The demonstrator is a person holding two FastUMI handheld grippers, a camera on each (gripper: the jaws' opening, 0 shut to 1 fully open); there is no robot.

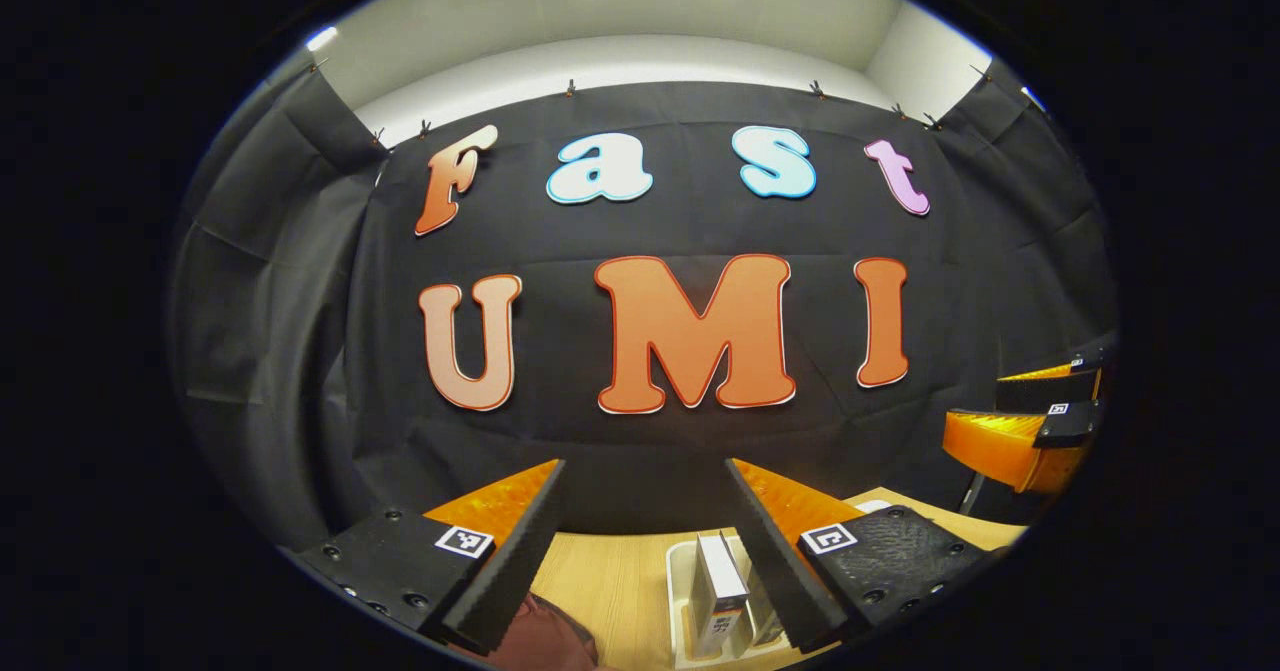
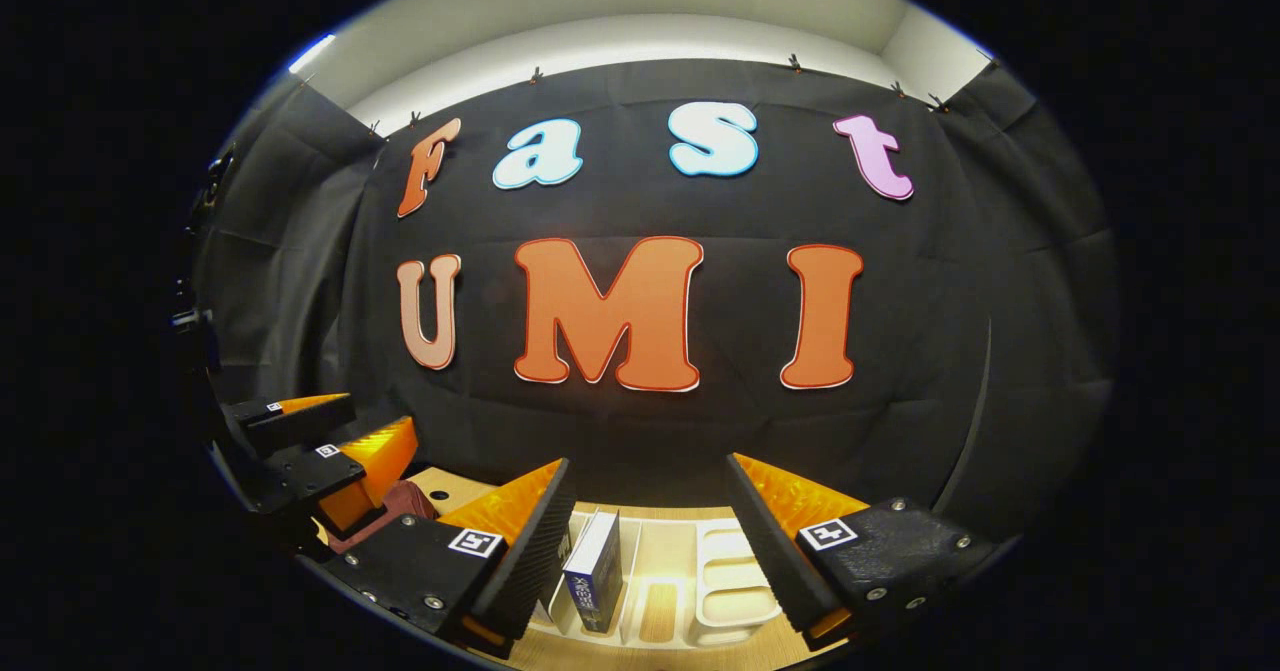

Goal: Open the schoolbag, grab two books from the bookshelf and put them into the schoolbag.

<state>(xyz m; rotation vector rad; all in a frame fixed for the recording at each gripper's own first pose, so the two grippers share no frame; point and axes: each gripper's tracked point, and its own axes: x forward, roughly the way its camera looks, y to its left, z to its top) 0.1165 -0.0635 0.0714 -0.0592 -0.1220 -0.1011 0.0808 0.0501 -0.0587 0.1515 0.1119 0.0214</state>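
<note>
Both grippers hover wide open and empty above the counter (image 1: 620,571), fronting the booth wall.

Left gripper (image 1: 645,541) sits above the maroon schoolbag (image 1: 545,641), placed to open it; right gripper (image 2: 650,541) faces the white bookshelf (image 2: 735,571), where 1 blue book (image 2: 593,573) stands upright in a slot, easy to pinch. Judging by this, neither step has begun.
</note>
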